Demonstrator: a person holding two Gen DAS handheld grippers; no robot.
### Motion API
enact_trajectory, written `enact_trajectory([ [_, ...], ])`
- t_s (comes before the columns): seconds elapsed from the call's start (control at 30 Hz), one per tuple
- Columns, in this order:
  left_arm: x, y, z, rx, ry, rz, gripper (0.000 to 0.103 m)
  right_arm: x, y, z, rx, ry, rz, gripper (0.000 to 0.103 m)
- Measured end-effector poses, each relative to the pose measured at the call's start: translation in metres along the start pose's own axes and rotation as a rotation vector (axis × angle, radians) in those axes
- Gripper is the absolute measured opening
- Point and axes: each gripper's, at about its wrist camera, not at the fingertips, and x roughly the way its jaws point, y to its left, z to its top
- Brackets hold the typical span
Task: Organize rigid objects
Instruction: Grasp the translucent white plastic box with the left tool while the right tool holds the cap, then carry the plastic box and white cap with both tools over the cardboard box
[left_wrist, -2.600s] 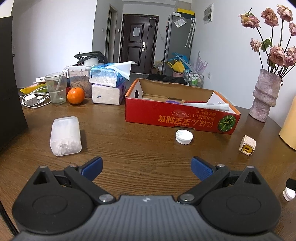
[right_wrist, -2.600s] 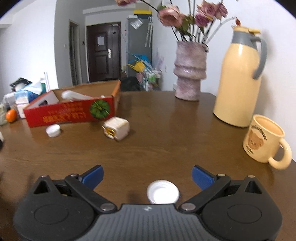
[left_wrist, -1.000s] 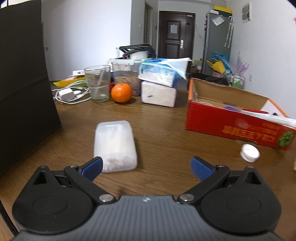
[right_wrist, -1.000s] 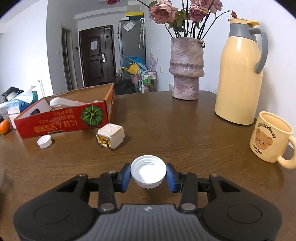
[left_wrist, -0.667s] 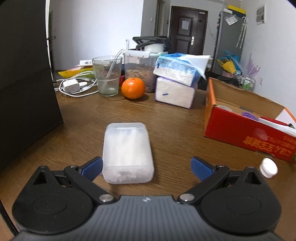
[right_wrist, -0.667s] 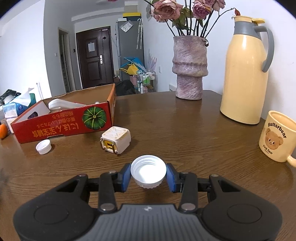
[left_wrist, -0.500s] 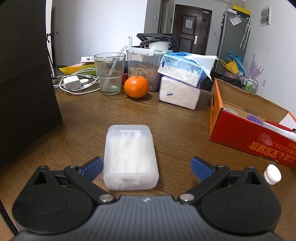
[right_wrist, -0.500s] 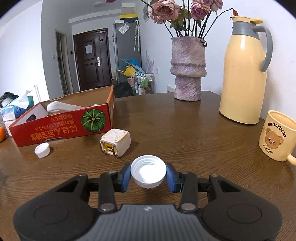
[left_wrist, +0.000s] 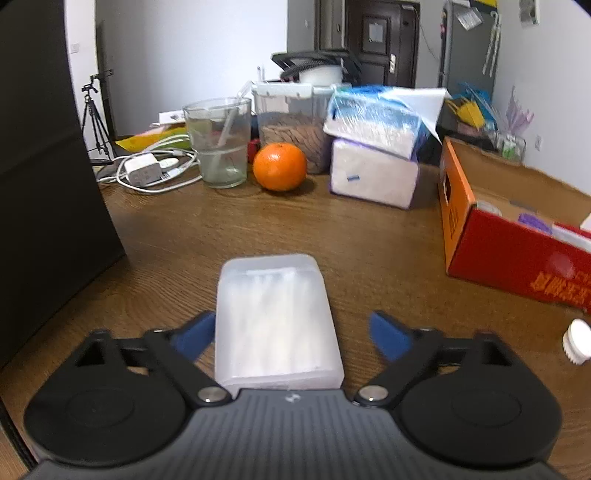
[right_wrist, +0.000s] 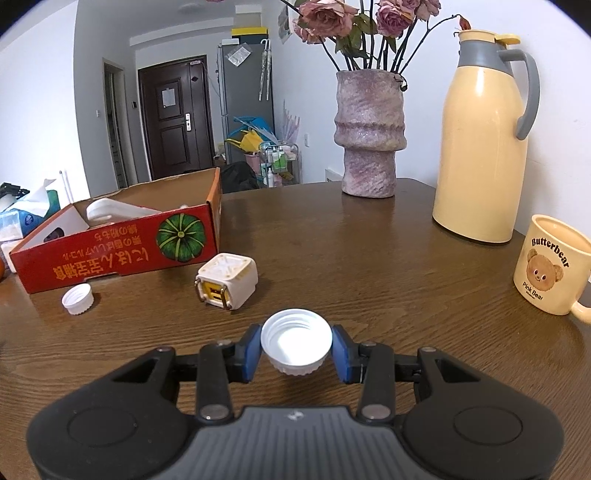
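Now the wooden table (left_wrist: 369, 236) carries the red cardboard box (right_wrist: 122, 245), the landmark for everything else and, by my reading, where the loose rigid items belong. Compared with a second ago, the left wrist view has closed in on the translucent plastic case of cotton swabs (left_wrist: 275, 321), which lies flat on the table well to the left of the box; back then it sat ahead of the left gripper (left_wrist: 291, 332), and now it lies between the blue pads. Those jaws have just been closing around it, yet the right-hand pad still stands clear of the case's side, so the left gripper has not clamped anything yet. The right gripper (right_wrist: 296, 350), near the box's front right corner, is unchanged: it stays clenched on a white bottle cap (right_wrist: 296, 345), open side up and lifted off the table. A cream charger cube (right_wrist: 227, 280) rests just in front of the box's pumpkin picture, and a second white cap (right_wrist: 77, 298) lies before its front wall. I judge that both hands are loading up for the box, with the case's grip a moment from complete.
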Motion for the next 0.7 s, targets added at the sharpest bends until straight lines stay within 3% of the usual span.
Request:
enact_trajectory([
  [0.1,0.006,-0.001,-0.001,0.022,0.027,0.016,0.066,0.0,0.002,-0.002,-0.002,0.002,-0.002,0.039],
  [0.43,0.005,0.004,0.001,-0.002,0.04,-0.003,0.066,0.0,0.001,-0.002,0.0,-0.003,0.0,0.039],
  [0.7,-0.012,0.0,0.002,0.009,-0.015,-0.038,0.066,-0.003,0.0,-0.002,0.007,-0.019,0.005,0.039],
])
